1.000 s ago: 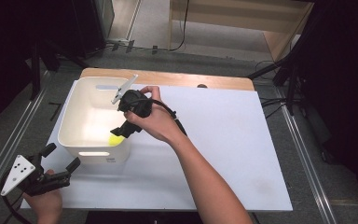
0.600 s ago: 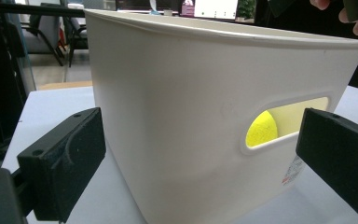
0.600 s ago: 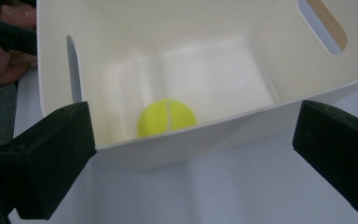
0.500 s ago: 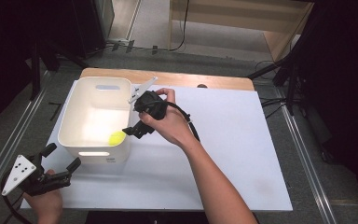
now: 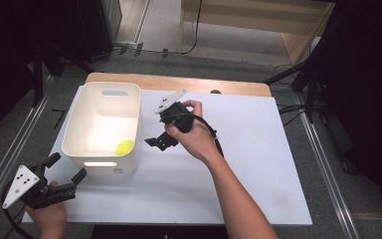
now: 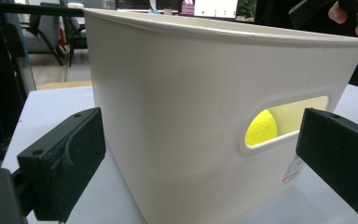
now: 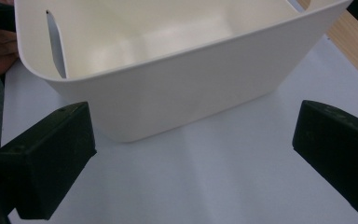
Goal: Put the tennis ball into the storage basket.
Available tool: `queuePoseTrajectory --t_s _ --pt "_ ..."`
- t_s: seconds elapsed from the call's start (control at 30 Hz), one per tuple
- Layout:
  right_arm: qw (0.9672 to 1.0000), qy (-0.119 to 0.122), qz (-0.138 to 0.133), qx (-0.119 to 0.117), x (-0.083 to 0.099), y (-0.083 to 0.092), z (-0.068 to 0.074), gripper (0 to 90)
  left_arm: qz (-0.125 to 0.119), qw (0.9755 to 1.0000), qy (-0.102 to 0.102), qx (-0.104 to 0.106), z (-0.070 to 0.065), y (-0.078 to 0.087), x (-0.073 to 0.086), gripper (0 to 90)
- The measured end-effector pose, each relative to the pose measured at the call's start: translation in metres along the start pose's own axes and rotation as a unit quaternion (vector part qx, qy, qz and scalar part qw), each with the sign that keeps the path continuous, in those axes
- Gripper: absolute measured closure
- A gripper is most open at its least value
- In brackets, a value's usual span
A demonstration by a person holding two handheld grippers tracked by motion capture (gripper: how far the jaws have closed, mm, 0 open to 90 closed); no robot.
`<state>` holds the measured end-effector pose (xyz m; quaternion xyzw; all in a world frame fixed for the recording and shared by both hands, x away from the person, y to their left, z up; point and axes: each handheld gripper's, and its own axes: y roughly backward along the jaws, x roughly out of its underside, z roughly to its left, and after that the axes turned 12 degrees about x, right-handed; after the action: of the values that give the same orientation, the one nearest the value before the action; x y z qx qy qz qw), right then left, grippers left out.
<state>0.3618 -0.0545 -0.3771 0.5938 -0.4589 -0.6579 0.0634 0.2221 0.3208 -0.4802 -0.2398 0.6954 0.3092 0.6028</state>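
The right gripper (image 5: pixel 155 142) hangs just beside the white bin's (image 5: pixel 134 107) long side, its fingers (image 7: pixel 46 161) spread wide with nothing between them — the bin wall stands just ahead of their tips, apart from them. Inside the bin a yellow ball (image 5: pixel 125 146) lies on the floor near the corner closest to the left gripper (image 5: pixel 65 169). That gripper rests at the table's (image 5: pixel 258 149) near edge, fingers (image 6: pixel 63 161) spread — the ball shows through the handle slot just beyond them.
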Motion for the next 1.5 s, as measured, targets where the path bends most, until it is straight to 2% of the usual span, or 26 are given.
queuePoseTrajectory --t_s 0.5,0.83,1.5 --pt "0.9982 -0.048 -0.021 0.028 0.049 0.023 -0.013 0.0 0.005 1.0000 -0.003 -0.002 0.000 0.000 0.000 1.4" --pt "0.9950 -0.078 -0.040 0.049 0.078 0.041 -0.021 0.0 0.003 1.0000 -0.003 -0.003 -0.001 -0.001 0.000 1.4" --pt "0.9897 -0.108 -0.054 0.077 0.125 0.057 -0.024 0.0 0.006 1.0000 -0.005 -0.001 -0.001 -0.001 0.000 1.4"
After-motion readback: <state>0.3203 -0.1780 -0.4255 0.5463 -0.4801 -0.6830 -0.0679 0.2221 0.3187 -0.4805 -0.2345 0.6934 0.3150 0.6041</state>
